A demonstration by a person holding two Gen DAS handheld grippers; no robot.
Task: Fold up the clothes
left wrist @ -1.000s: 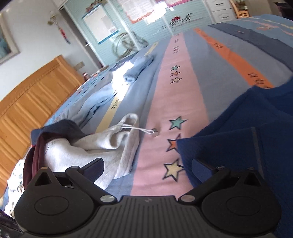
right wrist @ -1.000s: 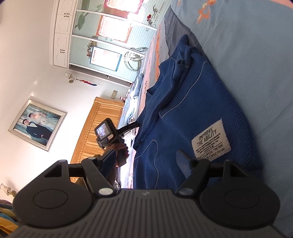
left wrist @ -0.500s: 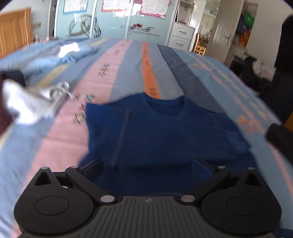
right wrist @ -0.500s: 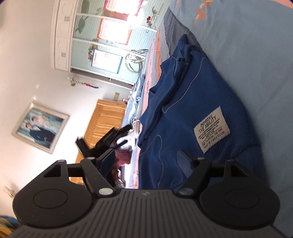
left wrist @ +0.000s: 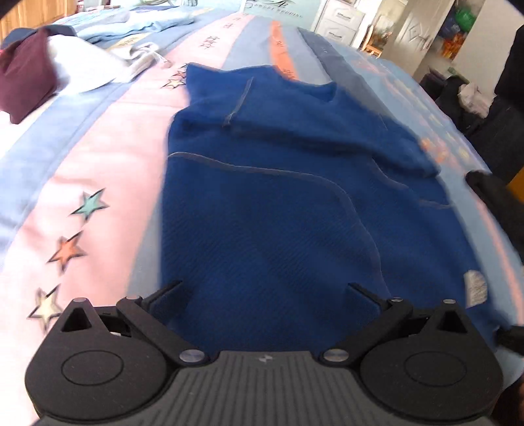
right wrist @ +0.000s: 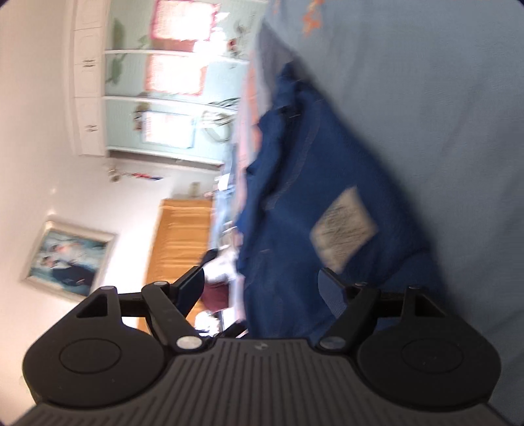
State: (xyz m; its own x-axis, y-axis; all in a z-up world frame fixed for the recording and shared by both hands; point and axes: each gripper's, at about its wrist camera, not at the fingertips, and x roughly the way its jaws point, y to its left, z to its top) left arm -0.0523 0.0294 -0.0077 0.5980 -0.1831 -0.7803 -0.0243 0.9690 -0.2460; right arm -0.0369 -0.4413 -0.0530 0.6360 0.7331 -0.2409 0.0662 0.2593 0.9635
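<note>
At the bottom of each picture, both tongs, left [left wrist: 262, 291] and right [right wrist: 262, 285], gape wide, holding nothing, over the blue sweater [left wrist: 278, 203].

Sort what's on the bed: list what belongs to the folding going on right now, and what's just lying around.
In the job:
- blue sweater, spread on the bedspread, sleeve folded across
- left gripper, jaws open over its hem
- right gripper, jaws open at its edge

Lying about:
- grey drawstring garment
- maroon garment
- light blue folded clothes
- striped star bedspread
</note>
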